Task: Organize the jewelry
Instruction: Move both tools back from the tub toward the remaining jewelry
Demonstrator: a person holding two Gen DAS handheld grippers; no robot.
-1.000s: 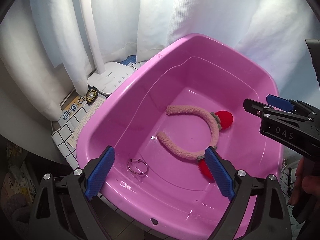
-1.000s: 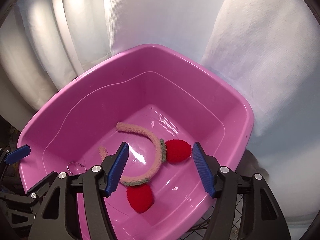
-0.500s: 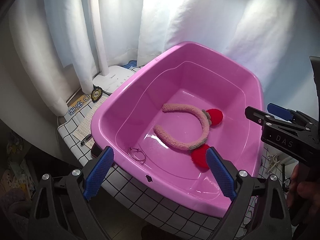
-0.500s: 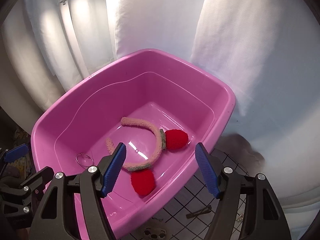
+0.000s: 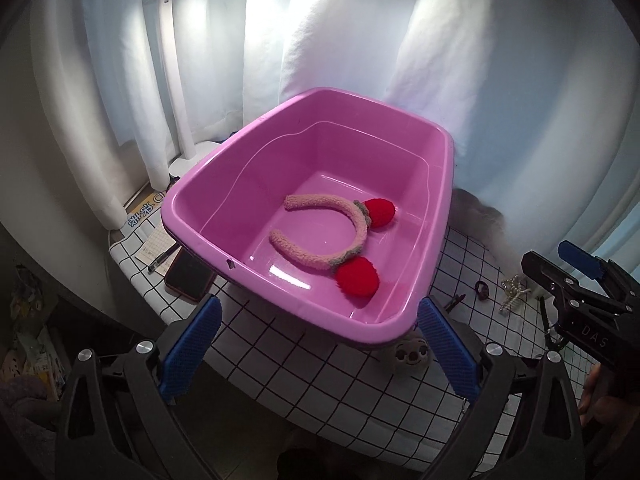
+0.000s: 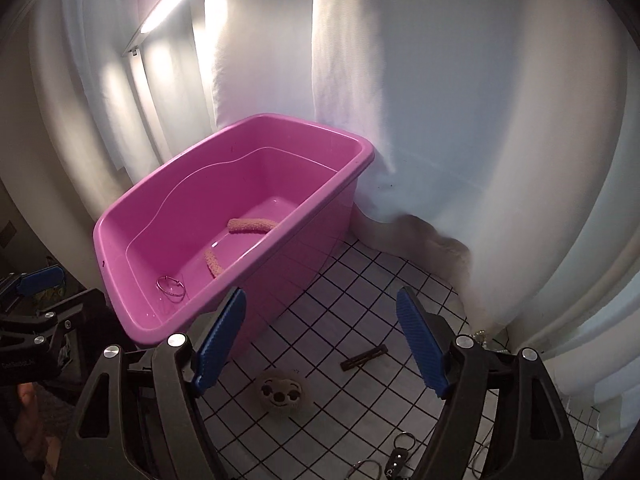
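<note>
Both our grippers have backed away from the pink tub point(image 5: 304, 316), jaws just widening, empty. Only our right gripper point(image 6: 320, 336) sees the metal bangle point(image 6: 171, 288); our left gripper point(image 5: 316, 344) shows the fuzzy, red-pomponed headband point(image 5: 328, 232) inside.

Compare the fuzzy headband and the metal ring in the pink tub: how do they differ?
The headband is plush, pink and thick; the metal ring is thin, shiny wire. The headband is an open arc with two red pom-poms and spans much of the floor of the tub; the ring is a small closed loop without trim. The headband lies mid-tub, the ring near one end wall. Both lie flat inside the tub, untouched by either hand-held gripper.
</note>
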